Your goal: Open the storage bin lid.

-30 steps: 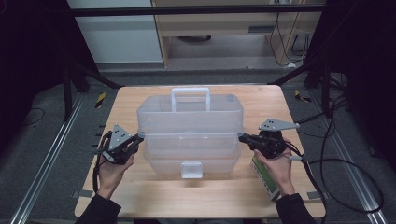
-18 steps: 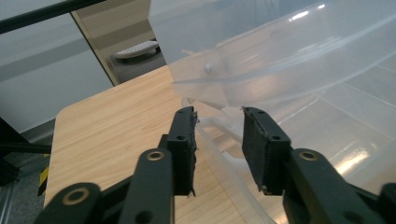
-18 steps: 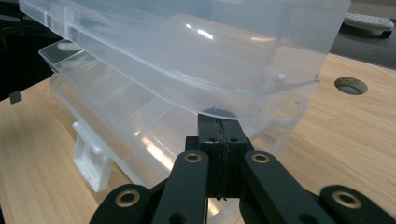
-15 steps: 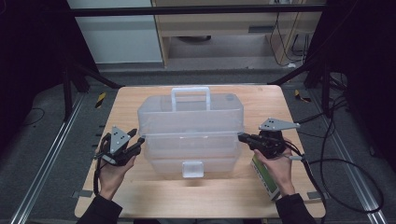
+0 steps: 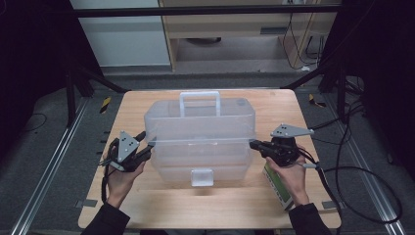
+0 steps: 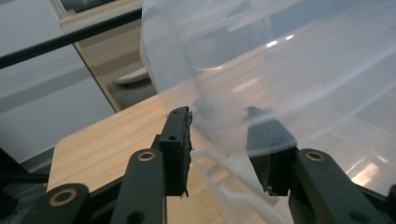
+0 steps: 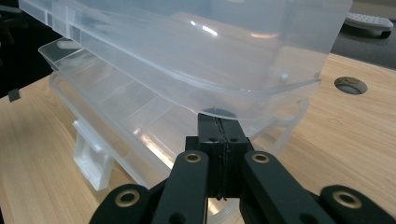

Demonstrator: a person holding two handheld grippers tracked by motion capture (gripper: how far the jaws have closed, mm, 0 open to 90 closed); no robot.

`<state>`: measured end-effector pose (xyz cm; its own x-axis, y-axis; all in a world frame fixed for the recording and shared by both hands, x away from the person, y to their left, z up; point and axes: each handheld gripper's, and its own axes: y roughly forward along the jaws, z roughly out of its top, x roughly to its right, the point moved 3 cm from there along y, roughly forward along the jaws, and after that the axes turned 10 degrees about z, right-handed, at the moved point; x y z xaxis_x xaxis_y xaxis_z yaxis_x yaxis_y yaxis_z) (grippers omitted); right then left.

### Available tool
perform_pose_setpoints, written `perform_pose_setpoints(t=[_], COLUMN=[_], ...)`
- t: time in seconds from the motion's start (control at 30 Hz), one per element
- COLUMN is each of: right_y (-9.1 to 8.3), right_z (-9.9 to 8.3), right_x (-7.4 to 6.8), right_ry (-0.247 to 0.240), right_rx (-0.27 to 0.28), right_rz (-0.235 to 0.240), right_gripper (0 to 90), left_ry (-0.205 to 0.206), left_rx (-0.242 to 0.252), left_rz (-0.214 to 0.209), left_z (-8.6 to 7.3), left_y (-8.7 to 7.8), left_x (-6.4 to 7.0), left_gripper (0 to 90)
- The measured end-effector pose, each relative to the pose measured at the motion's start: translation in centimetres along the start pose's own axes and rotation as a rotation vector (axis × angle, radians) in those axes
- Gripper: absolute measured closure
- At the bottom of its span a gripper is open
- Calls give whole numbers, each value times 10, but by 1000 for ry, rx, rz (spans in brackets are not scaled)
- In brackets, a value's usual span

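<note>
Clear plastic toolbox (image 5: 200, 137): mid-tabletop (image 5: 147, 200), white handle (image 5: 199, 100) rearward, front latch (image 5: 202, 177) hanging open, lid raised slightly. Left claw (image 5: 148, 145): jaws apart, straddling the box's left edge. Right claw (image 5: 253, 145): jaws pressed together, tips under the lid's right rim. Green-white carton (image 5: 277, 185): beneath the right hand (image 5: 289, 172).

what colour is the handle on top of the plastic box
White, slightly see-through; the handle shows best in the high view.
</note>
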<state>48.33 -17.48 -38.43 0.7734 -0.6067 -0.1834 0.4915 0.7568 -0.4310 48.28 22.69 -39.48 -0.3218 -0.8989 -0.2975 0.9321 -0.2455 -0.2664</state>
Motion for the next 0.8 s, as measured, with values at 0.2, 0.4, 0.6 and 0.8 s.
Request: perform_pose_setpoints(t=[0.2,0.4,0.6,0.8], right_y=[-1,0,2,6], right_z=[0,-2,-12,-22], right_x=[0,0,5,9], right_ry=[0,-10,1,35], right_rx=[0,-28,-94,-123], right_rz=[-3,-29,-92,-121], right_gripper=[899,848,752,704], left_ry=[3,4,-13,-32], left_rx=[1,-6,-16,-26], left_rz=[24,51,64,74], left_z=[3,5,9,14], left_y=[0,-1,0,3], left_x=[-1,0,-1,-3], left_gripper=[613,644,662,680])
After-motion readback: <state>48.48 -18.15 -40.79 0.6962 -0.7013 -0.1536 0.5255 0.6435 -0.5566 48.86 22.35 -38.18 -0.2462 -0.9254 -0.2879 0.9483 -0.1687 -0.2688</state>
